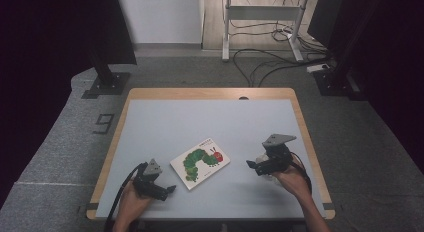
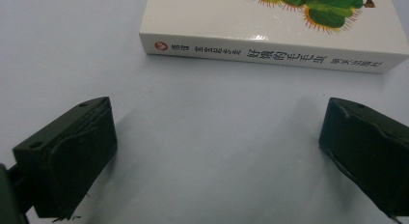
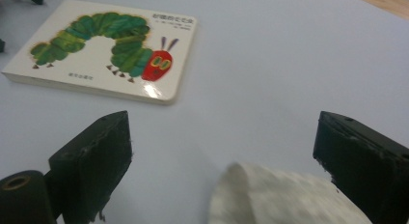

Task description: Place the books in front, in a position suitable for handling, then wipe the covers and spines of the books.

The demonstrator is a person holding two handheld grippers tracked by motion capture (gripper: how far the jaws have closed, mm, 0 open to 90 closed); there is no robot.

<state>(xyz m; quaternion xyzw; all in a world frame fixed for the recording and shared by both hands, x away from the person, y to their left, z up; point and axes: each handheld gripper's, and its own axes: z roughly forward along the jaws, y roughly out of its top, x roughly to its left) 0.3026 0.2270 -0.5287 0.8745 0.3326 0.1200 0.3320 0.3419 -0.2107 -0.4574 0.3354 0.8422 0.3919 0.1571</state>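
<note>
both tongs (image 2: 217, 151) (image 3: 222, 161) wide open, book (image 1: 200, 162) untouched

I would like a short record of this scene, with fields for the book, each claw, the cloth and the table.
book: a closed white board book with a green caterpillar on its cover, lying flat between the two claws
left claw: open, spine of the book ahead of it, not touching
right claw: open, apart from the book
cloth: a white cloth lies between the right jaws
table: pale grey top with a wooden edge
</note>
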